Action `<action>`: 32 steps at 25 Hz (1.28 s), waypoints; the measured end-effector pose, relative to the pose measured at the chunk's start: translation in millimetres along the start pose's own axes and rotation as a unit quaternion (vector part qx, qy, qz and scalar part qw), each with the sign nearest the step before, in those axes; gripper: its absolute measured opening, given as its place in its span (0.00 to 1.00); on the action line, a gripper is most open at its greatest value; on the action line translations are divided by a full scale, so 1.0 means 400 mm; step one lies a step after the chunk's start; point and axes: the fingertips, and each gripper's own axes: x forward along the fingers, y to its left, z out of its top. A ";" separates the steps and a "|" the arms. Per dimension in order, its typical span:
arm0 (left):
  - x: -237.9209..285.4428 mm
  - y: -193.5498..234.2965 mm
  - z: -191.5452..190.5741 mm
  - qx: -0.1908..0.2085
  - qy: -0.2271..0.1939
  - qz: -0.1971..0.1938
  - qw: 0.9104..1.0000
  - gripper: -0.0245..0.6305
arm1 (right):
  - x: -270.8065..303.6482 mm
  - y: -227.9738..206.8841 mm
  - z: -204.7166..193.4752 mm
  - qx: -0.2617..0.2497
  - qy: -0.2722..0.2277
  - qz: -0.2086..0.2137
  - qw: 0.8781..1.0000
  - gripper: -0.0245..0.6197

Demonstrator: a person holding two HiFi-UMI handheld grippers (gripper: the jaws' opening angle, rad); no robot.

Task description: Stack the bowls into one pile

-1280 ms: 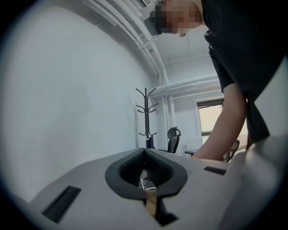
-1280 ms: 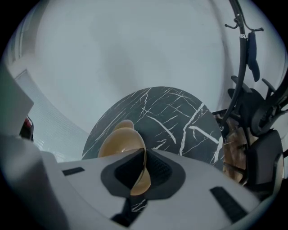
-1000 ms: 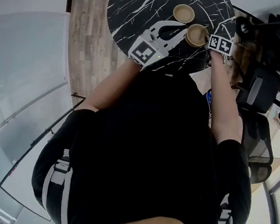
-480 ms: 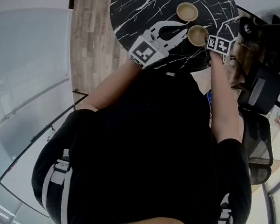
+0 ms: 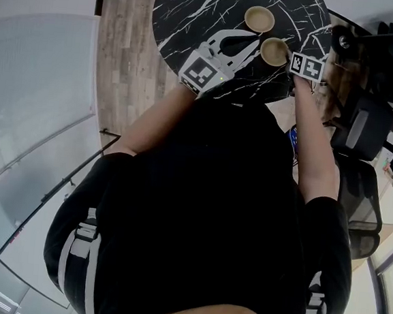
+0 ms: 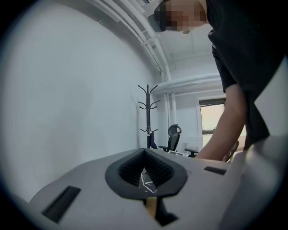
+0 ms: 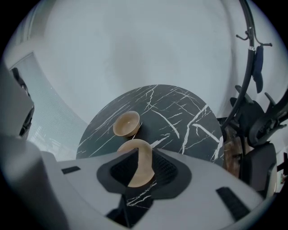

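Two tan bowls stand apart on the round black marble table (image 5: 196, 9). The far bowl (image 5: 258, 18) (image 7: 126, 123) stands alone. The near bowl (image 5: 274, 51) (image 7: 139, 164) has its rim between the jaws of my right gripper (image 5: 286, 57) (image 7: 143, 155). Those jaws are opening and the pads stand off the rim on both sides. My left gripper (image 5: 256, 39) (image 6: 145, 152) lies nearly level just left of the near bowl, its tips meeting and nothing gripped. A tan sliver shows below its pads.
The table's near edge runs under both grippers. Black office chairs (image 5: 363, 126) stand to the right of the table. A coat rack (image 7: 252, 49) rises behind it. Wood floor (image 5: 123, 57) lies to the left, next to a glass wall.
Both grippers and both bowls keep their places; only the head view has shifted a little.
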 end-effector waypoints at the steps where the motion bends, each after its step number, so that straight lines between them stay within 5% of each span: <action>1: -0.001 0.001 0.000 0.001 0.001 0.001 1.000 0.05 | -0.010 0.003 0.008 -0.004 -0.006 0.002 1.000 0.18; 9: -0.017 0.017 -0.027 0.000 0.011 0.008 1.000 0.04 | -0.107 0.091 0.128 -0.081 -0.116 0.044 0.989 0.22; 15: -0.025 0.037 -0.053 -0.003 0.025 0.014 1.000 0.04 | -0.207 0.195 0.215 -0.172 -0.232 0.060 0.955 0.25; 22: -0.048 0.065 -0.087 -0.012 0.030 0.027 0.999 0.04 | -0.295 0.321 0.226 -0.252 -0.299 0.088 0.916 0.25; 28: -0.060 0.102 -0.118 -0.021 0.039 0.039 0.998 0.04 | -0.339 0.380 0.246 -0.233 -0.330 0.126 0.906 0.22; 32: -0.060 0.122 -0.121 -0.024 0.039 0.043 0.998 0.05 | -0.331 0.377 0.251 -0.221 -0.326 0.127 0.910 0.21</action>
